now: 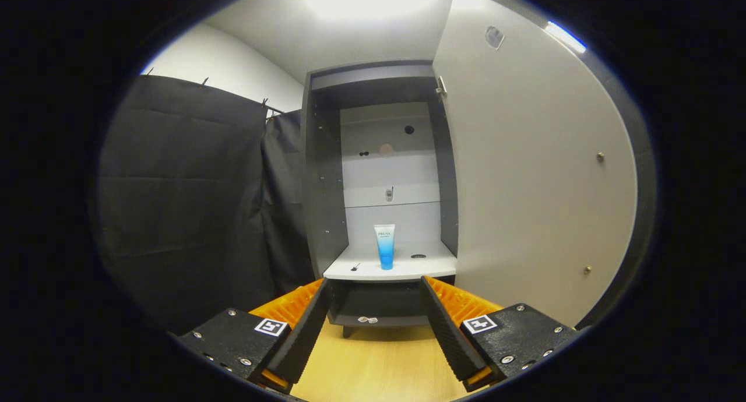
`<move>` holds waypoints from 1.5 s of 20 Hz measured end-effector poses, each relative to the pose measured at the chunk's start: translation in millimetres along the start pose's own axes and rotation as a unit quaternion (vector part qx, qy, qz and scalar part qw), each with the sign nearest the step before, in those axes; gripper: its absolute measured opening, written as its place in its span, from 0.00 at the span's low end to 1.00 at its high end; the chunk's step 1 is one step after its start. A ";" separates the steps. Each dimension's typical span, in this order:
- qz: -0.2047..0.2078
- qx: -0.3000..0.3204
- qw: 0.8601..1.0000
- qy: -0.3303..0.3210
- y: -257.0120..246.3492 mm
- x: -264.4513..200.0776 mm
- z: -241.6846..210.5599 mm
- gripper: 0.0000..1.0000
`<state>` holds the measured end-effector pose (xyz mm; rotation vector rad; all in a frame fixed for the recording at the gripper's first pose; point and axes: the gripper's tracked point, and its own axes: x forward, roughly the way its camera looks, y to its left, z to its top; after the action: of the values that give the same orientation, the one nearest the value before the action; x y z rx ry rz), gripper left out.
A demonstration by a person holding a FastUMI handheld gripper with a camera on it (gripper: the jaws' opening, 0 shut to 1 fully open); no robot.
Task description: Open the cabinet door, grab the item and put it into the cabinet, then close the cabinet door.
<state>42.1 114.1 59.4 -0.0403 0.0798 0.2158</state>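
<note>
open cabinet holds an upright tube on its shelf; gripper fingers spread, empty

It is a staged recording booth rather than a home; black cloth clipped along a rail screens the side; a lone grey cabinet stands on a pale wooden floor under plain white walls.

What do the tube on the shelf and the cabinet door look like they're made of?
The tube looks like soft plastic, glossy, white fading to blue. The open cabinet door looks like laminated board, matt and pale with a dark edge and small metal fittings. The tool is open, holding nothing, well short of the shelf.
</note>
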 end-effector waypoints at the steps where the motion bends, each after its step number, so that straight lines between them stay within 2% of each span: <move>1: 0.001 0.000 1.000 -0.003 -1.0 -8.9 -0.5 0.94; 5: 0.002 -0.002 1.000 -0.011 -10.3 -46.7 -0.5 0.94; 10: -0.028 0.000 0.999 -0.026 -46.1 -78.5 12.2 0.93; 20: -0.128 -0.008 0.991 -0.036 -140.7 -122.2 42.6 0.94; 24: -0.187 -0.002 0.981 -0.043 -186.6 -135.6 57.2 0.94; 30: -0.274 -0.003 0.959 -0.070 -252.3 -141.8 78.8 0.94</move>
<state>-35.6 -158.4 157.6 -0.0513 -0.0757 -0.3363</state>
